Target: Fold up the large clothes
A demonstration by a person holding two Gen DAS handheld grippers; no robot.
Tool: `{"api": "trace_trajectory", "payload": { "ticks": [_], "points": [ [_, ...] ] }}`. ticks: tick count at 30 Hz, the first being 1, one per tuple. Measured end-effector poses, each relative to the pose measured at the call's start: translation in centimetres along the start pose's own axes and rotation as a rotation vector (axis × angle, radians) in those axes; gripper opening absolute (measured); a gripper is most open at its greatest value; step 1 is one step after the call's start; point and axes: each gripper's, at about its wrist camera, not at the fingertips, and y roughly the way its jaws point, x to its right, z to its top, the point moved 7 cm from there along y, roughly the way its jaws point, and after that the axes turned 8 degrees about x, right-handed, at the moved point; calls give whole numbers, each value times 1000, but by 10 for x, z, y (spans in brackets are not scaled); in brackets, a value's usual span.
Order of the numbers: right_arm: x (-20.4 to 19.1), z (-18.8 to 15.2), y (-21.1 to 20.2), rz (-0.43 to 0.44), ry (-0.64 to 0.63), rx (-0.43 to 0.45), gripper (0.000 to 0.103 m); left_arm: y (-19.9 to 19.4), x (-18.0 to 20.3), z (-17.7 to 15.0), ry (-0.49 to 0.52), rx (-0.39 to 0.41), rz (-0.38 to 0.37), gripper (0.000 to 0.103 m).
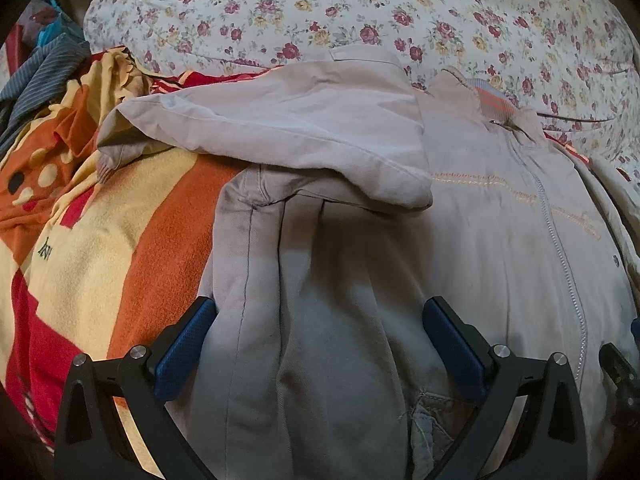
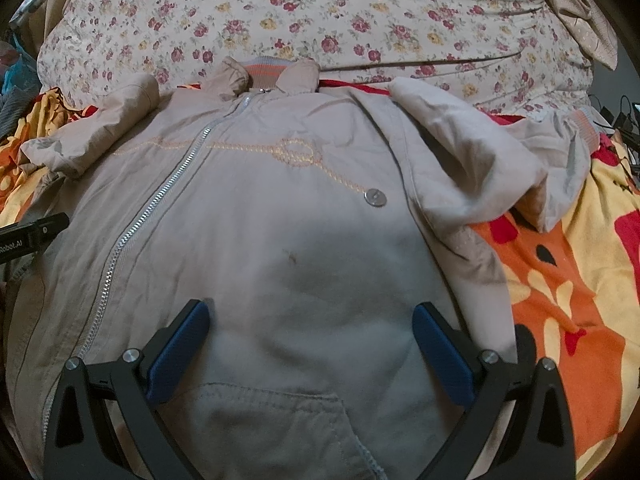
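Note:
A beige zip jacket (image 2: 280,208) lies front up on a bed, collar toward the far side. Its zipper (image 2: 152,208) is closed. In the left wrist view the jacket (image 1: 500,248) has one sleeve (image 1: 288,132) folded across its upper left side. My left gripper (image 1: 320,312) is open, low over the jacket's left side panel. My right gripper (image 2: 312,320) is open above the jacket's lower front, near a pocket (image 2: 280,412). The other sleeve (image 2: 480,152) lies bunched at the right.
An orange, red and yellow blanket (image 1: 100,248) lies under the jacket; it also shows in the right wrist view (image 2: 568,288). A floral quilt (image 2: 320,20) is heaped behind the collar. Striped and coloured clothes (image 1: 44,64) are piled at the far left.

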Motion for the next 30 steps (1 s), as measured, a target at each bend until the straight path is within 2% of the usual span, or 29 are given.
{"api": "trace_trajectory", "payload": {
  "ticks": [30],
  "points": [
    [2, 2, -1, 15, 9, 19, 103, 0, -1, 0, -16, -6, -6, 96]
  ]
}}
